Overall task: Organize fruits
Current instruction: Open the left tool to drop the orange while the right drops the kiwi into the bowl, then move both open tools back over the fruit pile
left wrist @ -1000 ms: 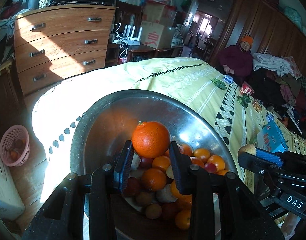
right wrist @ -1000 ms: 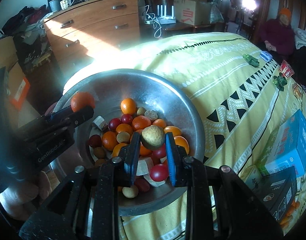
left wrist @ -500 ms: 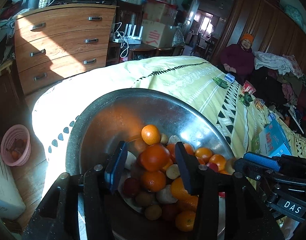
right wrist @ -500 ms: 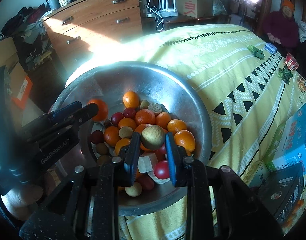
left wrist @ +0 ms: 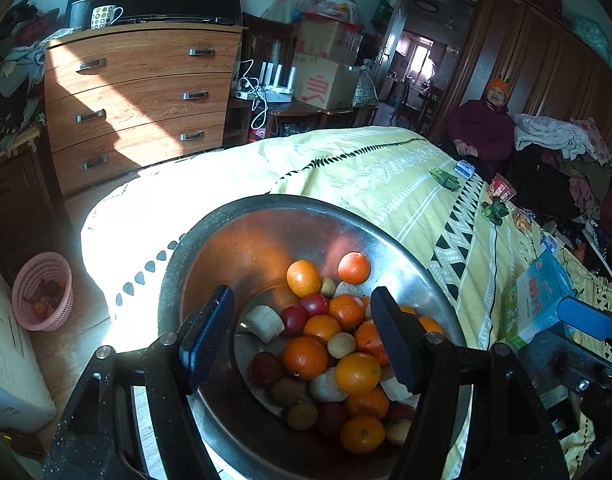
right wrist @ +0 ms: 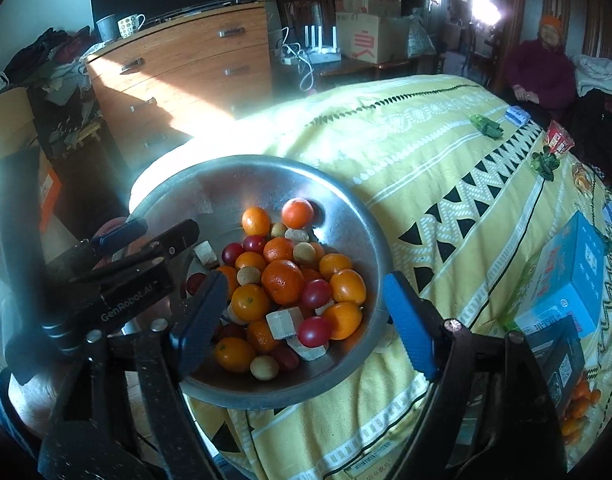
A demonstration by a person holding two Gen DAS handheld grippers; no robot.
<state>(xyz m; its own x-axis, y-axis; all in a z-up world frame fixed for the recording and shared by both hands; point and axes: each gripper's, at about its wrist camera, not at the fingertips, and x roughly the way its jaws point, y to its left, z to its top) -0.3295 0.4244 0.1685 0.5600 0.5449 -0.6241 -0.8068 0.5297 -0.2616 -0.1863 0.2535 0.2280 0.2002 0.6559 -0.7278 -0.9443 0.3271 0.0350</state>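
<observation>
The left tool (left wrist: 304,338) hangs over a steel bowl (left wrist: 210,248) on a yellow bedspread (left wrist: 369,176), its blue-padded fingers (left wrist: 206,332) spread wide with nothing between them. Below and ahead of it lies a heap of oranges (left wrist: 305,357), small red fruits and pale chunks. The right tool's blue tip (left wrist: 583,318) shows off to its right.

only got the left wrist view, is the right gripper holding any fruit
Observer: No. The right gripper is wide open, nothing between its fingers.
Operator: where is it relative to the bowl
Observer: It hovers over the near rim of the metal bowl, above the fruit pile.
Operator: anything right of the blue box i can't see
Observer: Yes, a black box lies beside the blue box, with small oranges next to it on the bedspread.
</observation>
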